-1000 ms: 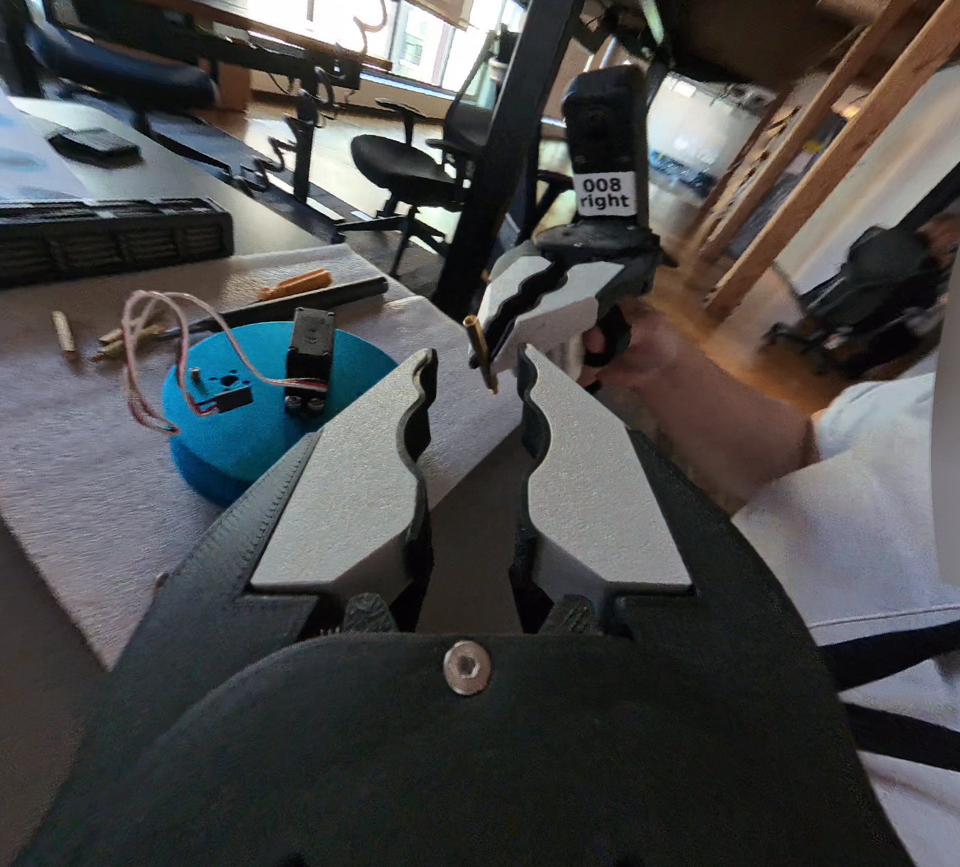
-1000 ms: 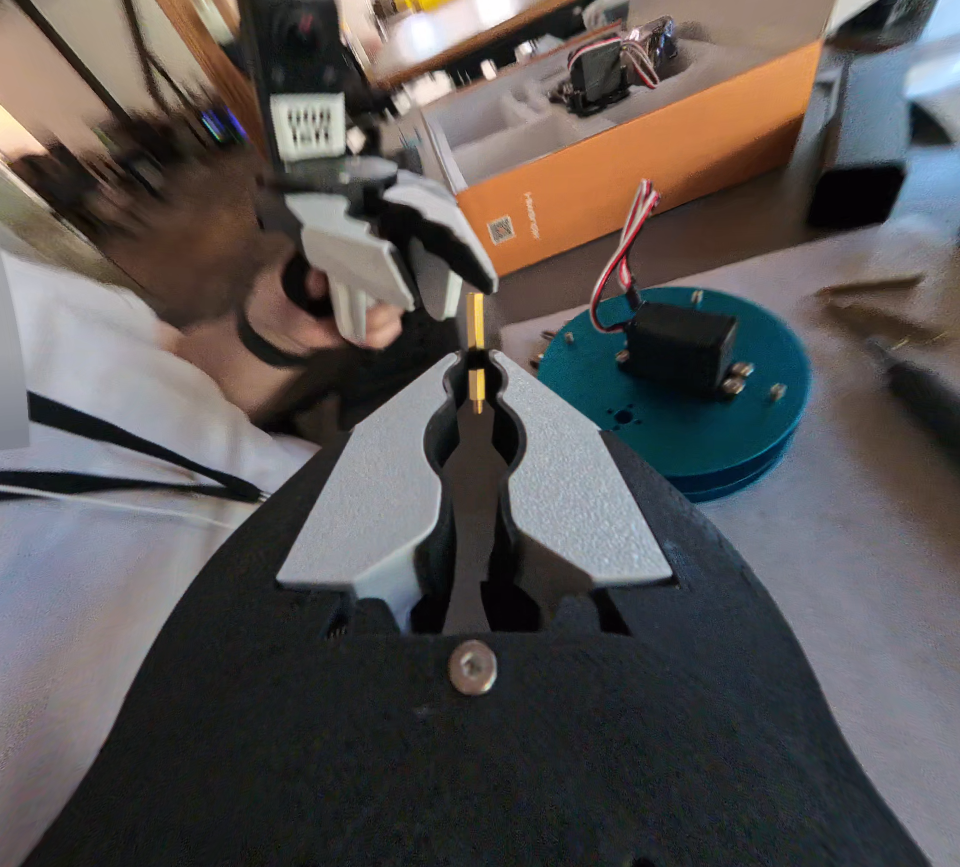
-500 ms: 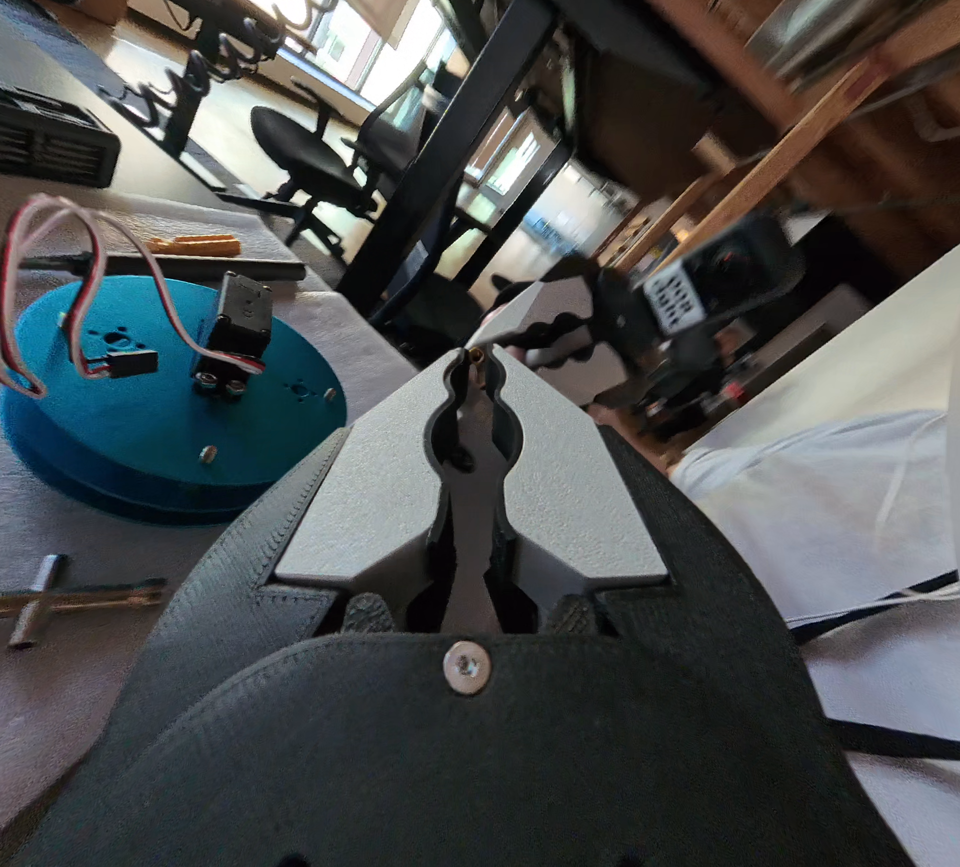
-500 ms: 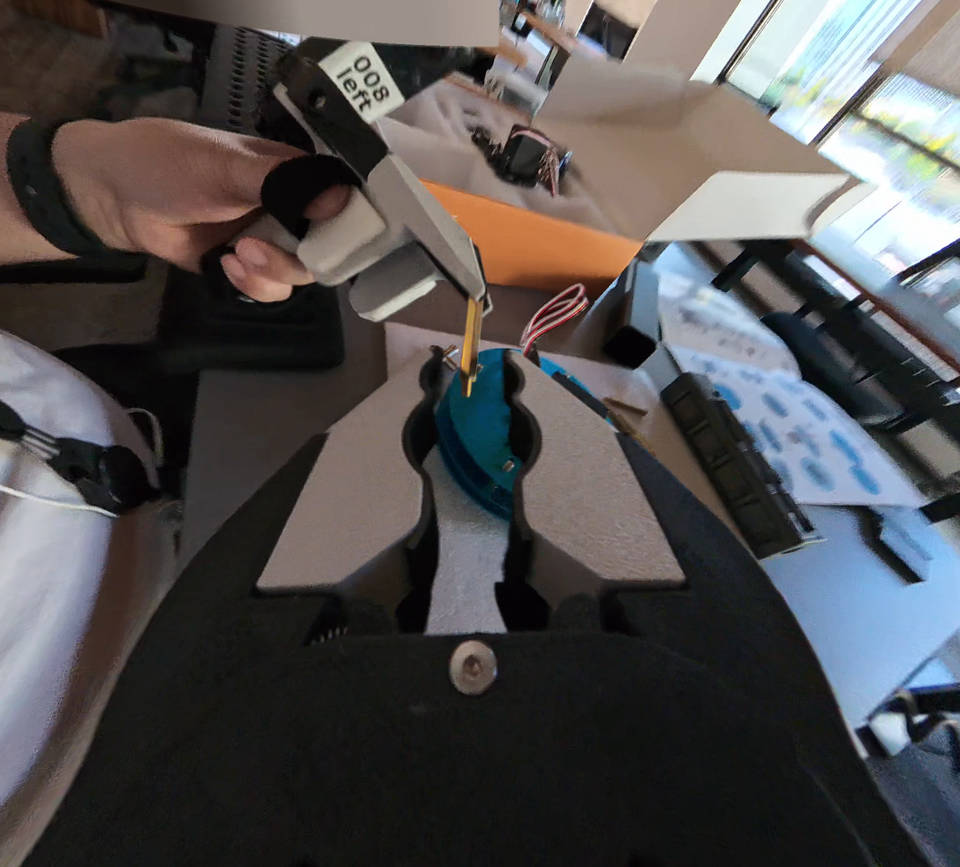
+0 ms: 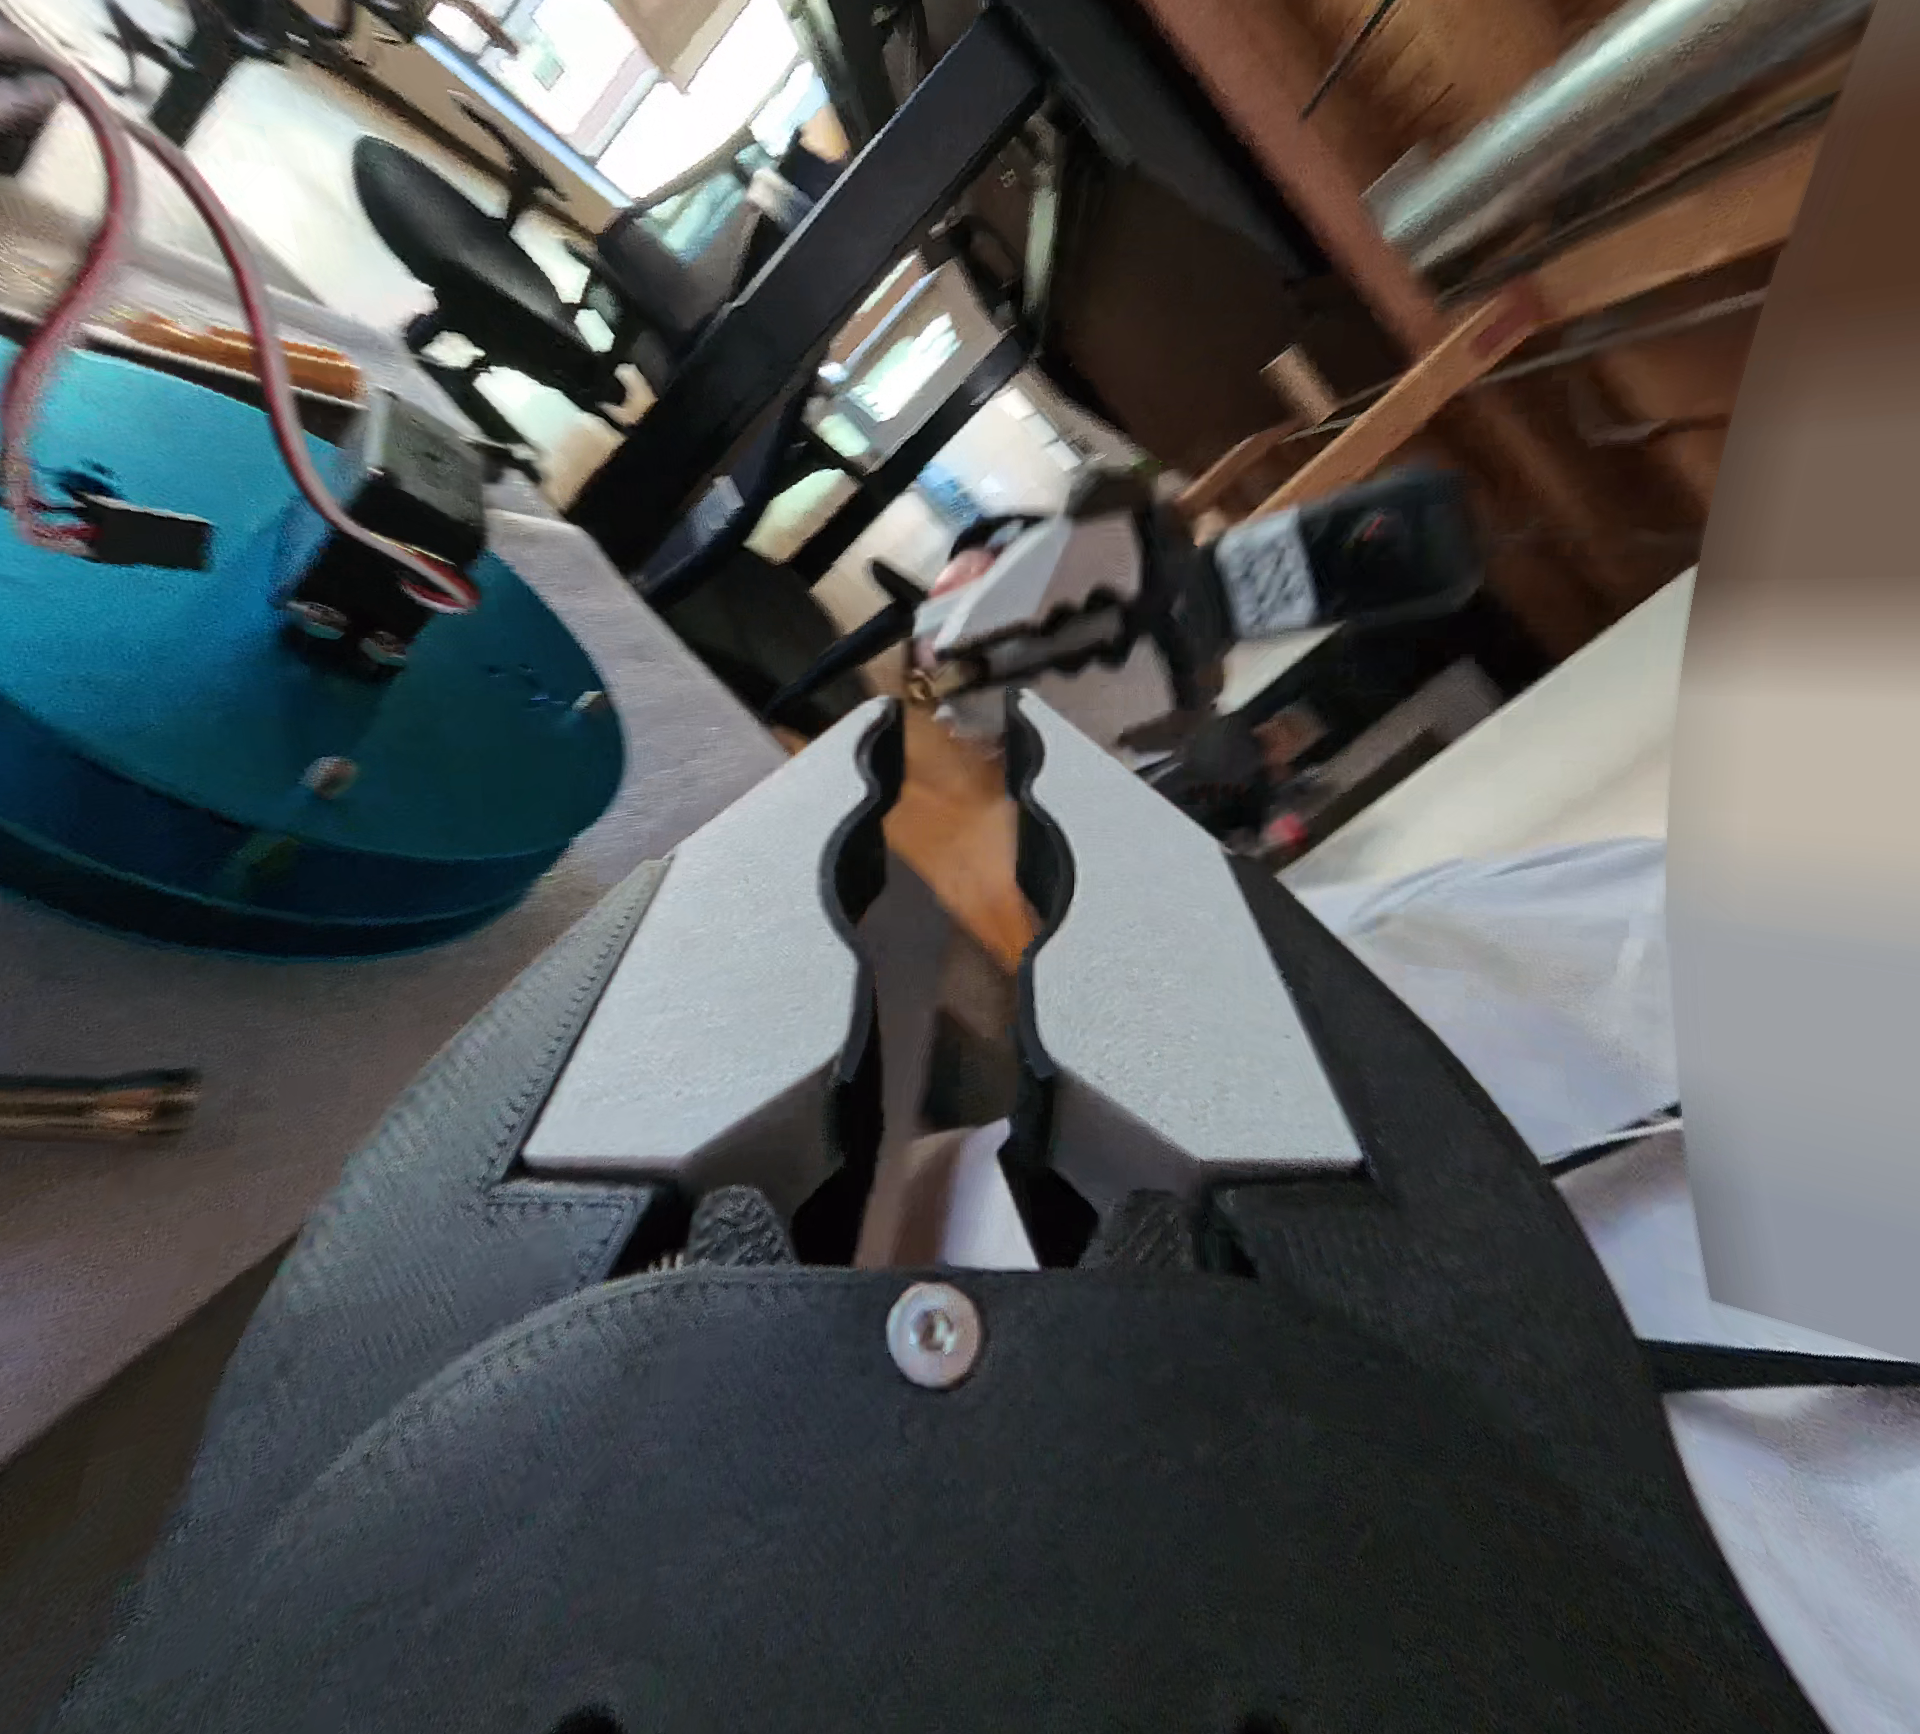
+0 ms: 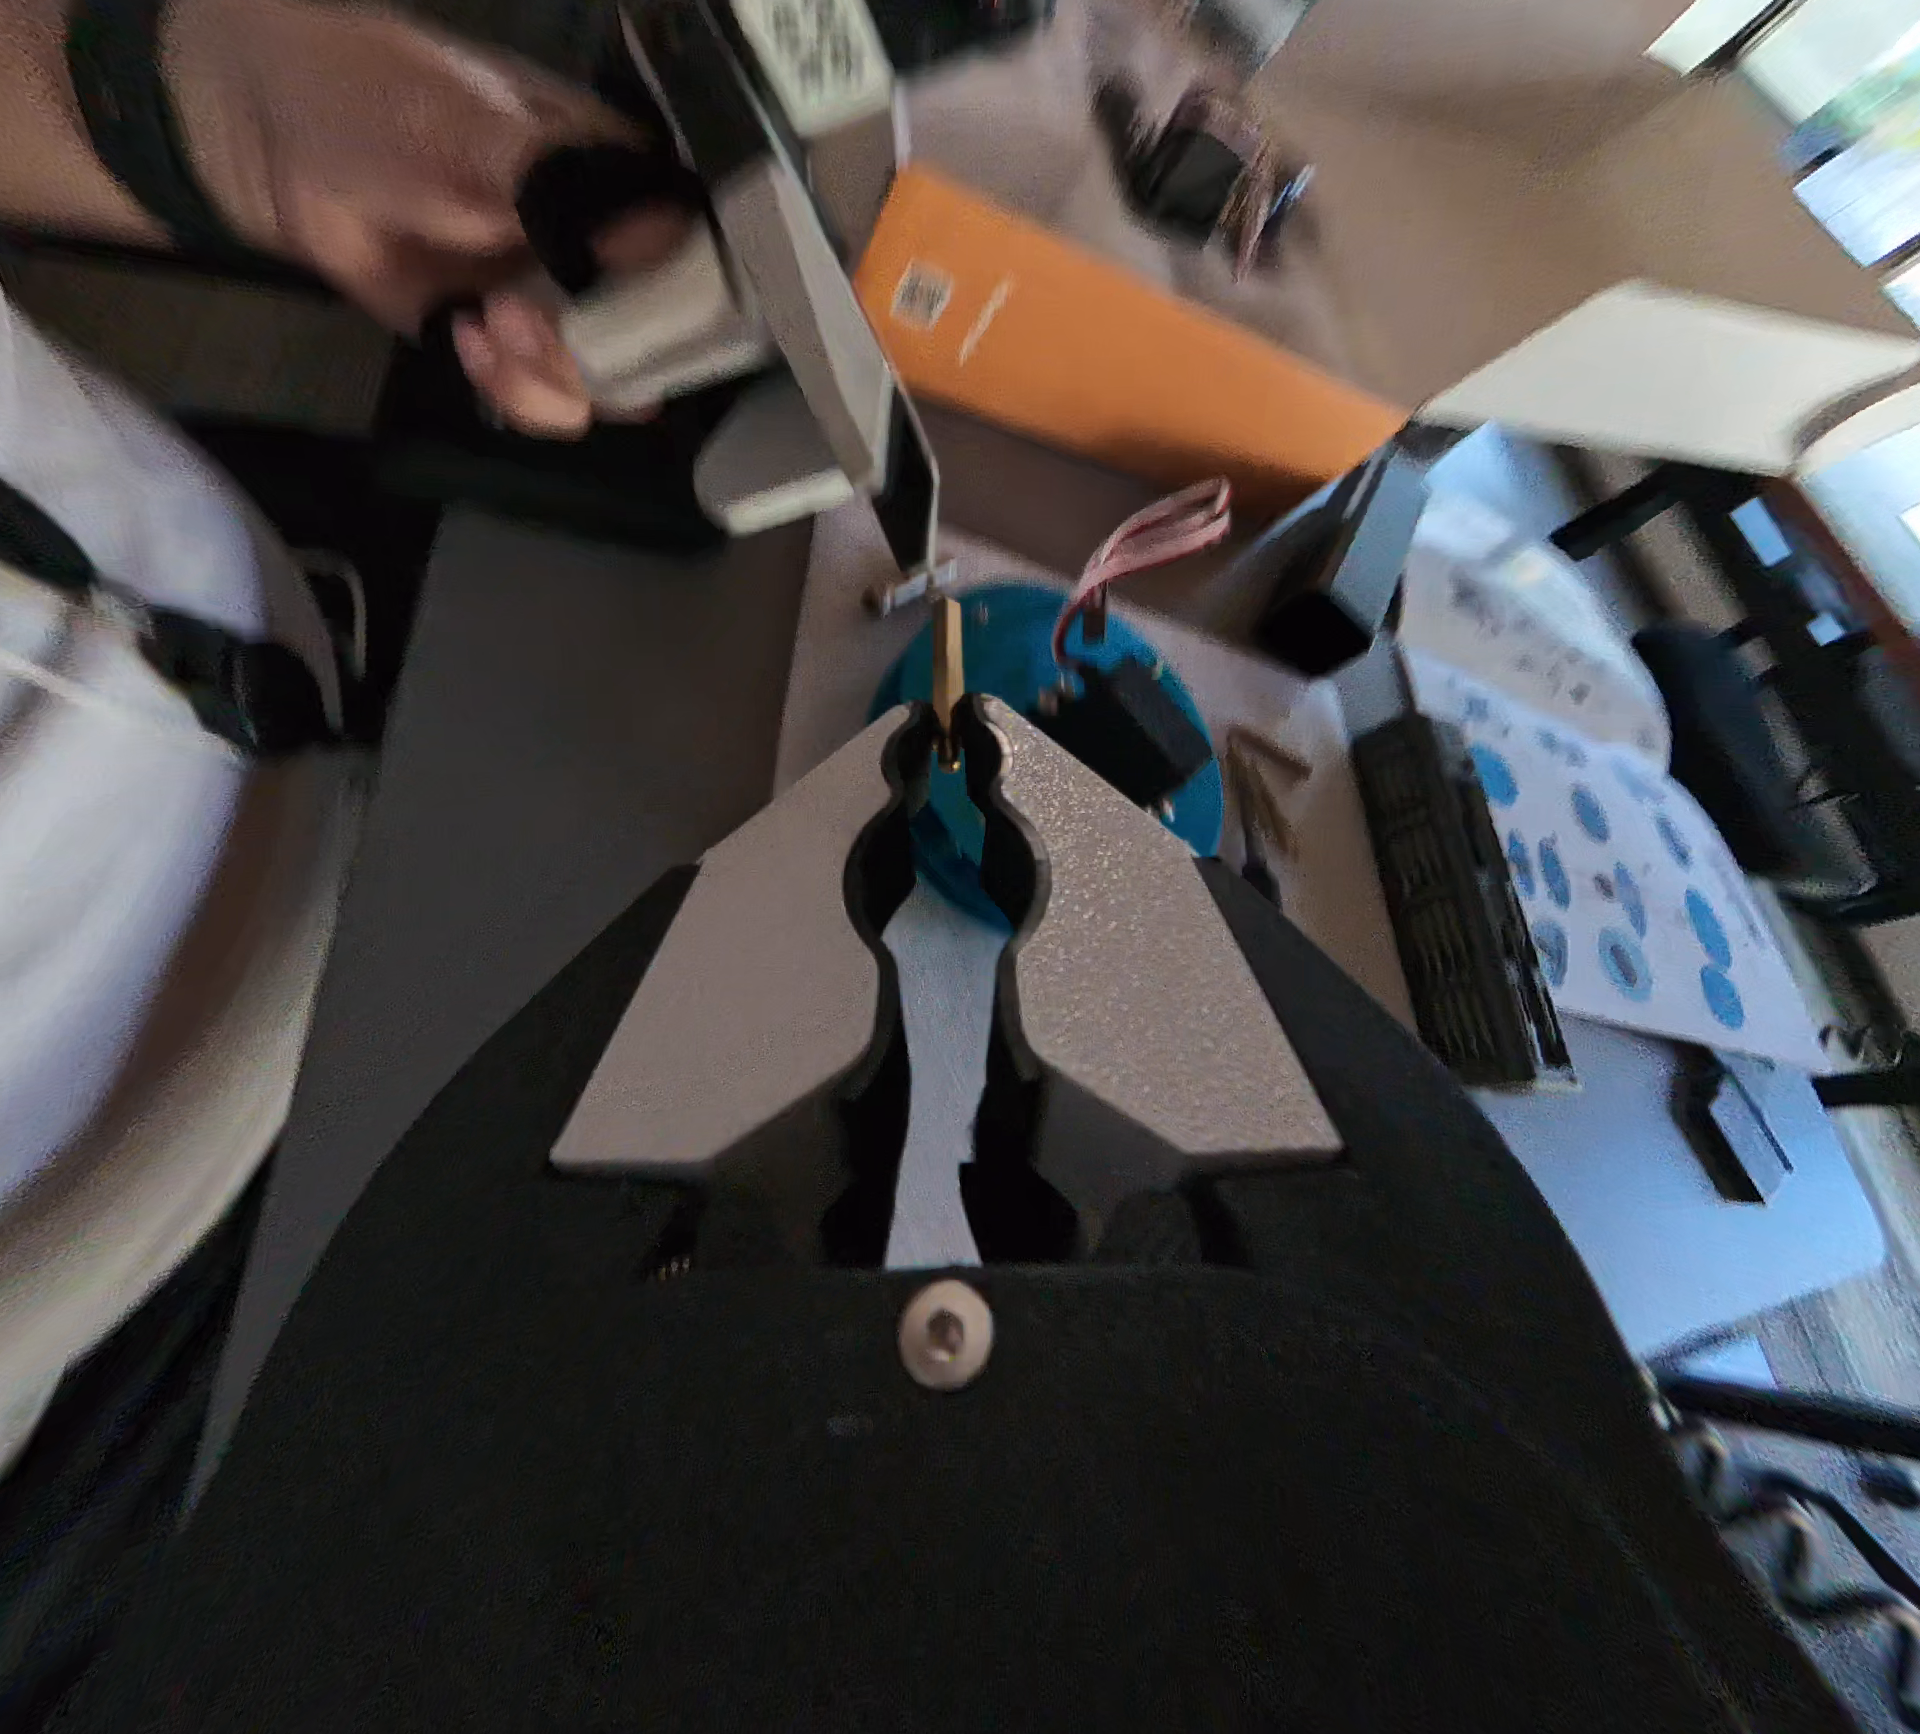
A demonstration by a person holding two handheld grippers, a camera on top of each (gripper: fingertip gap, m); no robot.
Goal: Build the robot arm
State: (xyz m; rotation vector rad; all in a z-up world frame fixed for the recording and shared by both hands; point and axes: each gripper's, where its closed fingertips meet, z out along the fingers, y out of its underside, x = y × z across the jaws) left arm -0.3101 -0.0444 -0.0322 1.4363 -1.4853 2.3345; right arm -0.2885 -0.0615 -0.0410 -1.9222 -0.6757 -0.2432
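My right gripper (image 6: 948, 716) is shut on the lower end of a small brass standoff (image 6: 948, 661), which sticks up from its fingertips above a blue disc (image 6: 1008, 645). A black servo (image 6: 1143, 734) with red-white wires stands on the disc. My left gripper (image 5: 951, 713) is open with nothing between its fingers. In the left wrist view the right gripper (image 5: 951, 650) is just beyond my fingertips, with the standoff (image 5: 925, 685) in its tips. In the right wrist view the left gripper (image 6: 914, 531) hangs just above the standoff's top, apart from it.
The disc (image 5: 208, 697) and servo (image 5: 395, 521) sit on a grey mat (image 5: 675, 708). A metal T-shaped tool (image 5: 94, 1097) lies on the mat. An orange box (image 6: 1091, 344), a black ribbed case (image 6: 1455, 905), a blue-spotted sheet (image 6: 1621, 884) and loose brass standoffs (image 6: 1262, 780) lie around. Both grippers' tips are close together, under 4 cm apart. The black servo (image 6: 1143, 734) is about equally far from each gripper, around 9 cm.
The standoff passed from the right gripper to the left and back: half a second ago the left was shut on it and the right open. Now the right grips it and the left has opened.
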